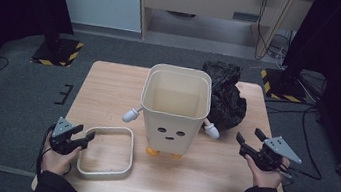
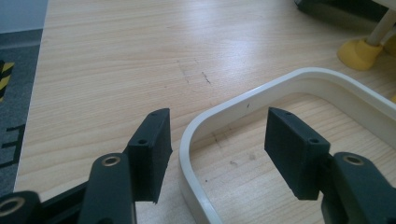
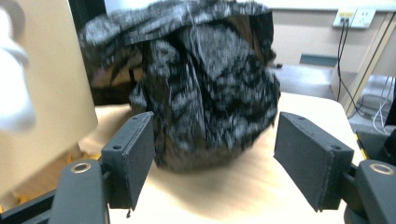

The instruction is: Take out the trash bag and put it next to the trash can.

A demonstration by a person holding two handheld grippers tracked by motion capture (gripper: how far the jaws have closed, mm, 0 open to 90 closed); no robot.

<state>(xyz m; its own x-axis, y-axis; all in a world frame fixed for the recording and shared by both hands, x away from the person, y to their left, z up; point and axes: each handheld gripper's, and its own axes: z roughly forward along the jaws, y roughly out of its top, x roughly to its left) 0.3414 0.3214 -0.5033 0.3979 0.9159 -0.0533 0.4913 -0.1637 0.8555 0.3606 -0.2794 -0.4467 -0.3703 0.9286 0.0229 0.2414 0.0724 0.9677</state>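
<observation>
A cream bin with a drawn face, small white arms and yellow feet stands at the table's middle. A cream rectangular ring lies flat in front of it to the left. My left gripper sits at the ring's left edge. In the left gripper view the ring's rim runs between the jaws of this gripper, which stand open and clear of it. A crumpled black bag rests behind the bin's right side. My right gripper is open, and in its own view the gripper faces the bag with nothing held.
The wooden table has bare room at the left back and the front right. One yellow foot of the bin stands just beyond the ring. The bin's wall and white arm are close on the right gripper's left. Stands and cables ring the table.
</observation>
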